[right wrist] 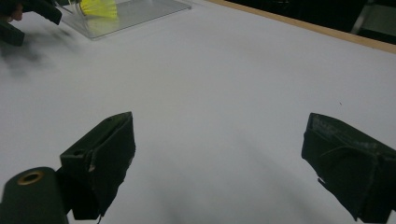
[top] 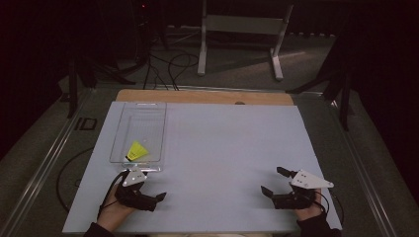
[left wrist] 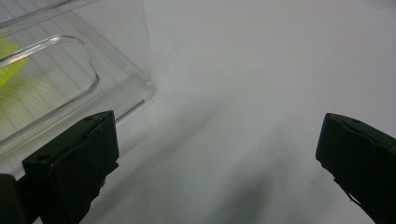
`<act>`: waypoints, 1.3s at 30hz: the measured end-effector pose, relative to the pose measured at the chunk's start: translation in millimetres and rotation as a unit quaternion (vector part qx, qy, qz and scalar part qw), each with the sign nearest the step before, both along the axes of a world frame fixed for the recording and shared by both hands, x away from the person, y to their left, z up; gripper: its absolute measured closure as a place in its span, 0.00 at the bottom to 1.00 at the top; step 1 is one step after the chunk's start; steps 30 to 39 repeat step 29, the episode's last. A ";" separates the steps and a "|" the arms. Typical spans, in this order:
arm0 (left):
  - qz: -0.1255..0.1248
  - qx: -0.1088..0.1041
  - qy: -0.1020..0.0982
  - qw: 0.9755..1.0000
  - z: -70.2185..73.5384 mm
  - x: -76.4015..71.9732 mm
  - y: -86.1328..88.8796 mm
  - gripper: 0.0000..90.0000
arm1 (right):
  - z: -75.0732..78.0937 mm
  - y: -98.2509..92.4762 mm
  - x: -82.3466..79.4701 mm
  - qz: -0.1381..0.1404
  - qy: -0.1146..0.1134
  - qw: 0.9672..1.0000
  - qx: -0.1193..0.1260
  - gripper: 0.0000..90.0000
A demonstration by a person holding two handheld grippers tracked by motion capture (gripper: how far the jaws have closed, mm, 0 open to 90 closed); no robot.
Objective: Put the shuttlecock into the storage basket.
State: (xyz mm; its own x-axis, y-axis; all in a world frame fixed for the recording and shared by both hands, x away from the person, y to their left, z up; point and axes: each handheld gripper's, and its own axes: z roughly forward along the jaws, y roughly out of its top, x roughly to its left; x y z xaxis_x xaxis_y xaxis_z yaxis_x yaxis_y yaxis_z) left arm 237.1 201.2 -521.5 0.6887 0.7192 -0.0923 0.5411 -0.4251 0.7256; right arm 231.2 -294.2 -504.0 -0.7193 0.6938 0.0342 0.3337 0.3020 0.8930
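Observation:
A clear plastic tray (top: 148, 118) lies on the left part of the white board, and a yellow shuttlecock (top: 137, 151) rests inside its near end. My left gripper (top: 146, 185) sits just in front of the tray's near edge, open and empty. In the left gripper view the tray's corner (left wrist: 135, 79) stands beside the left jaw, with a bit of the shuttlecock (left wrist: 8, 65) behind the wall. My right gripper (top: 273, 180) rests open and empty at the board's near right. The right gripper view has the shuttlecock (right wrist: 99, 8) and tray (right wrist: 149, 10) far off.
The white board (top: 222, 148) lies on a wooden table whose far edge (top: 207, 96) shows beyond it. A white metal stand (top: 242, 29) and cables sit on the floor behind. The other hand's gripper (right wrist: 28, 14) appears at the top left of the right gripper view.

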 end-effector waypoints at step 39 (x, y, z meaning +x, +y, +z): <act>0.036 -0.006 -0.043 0.998 -3.3 -2.6 3.3 0.01 | -2.2 0.8 0.9 0.003 0.004 1.000 -0.005 0.11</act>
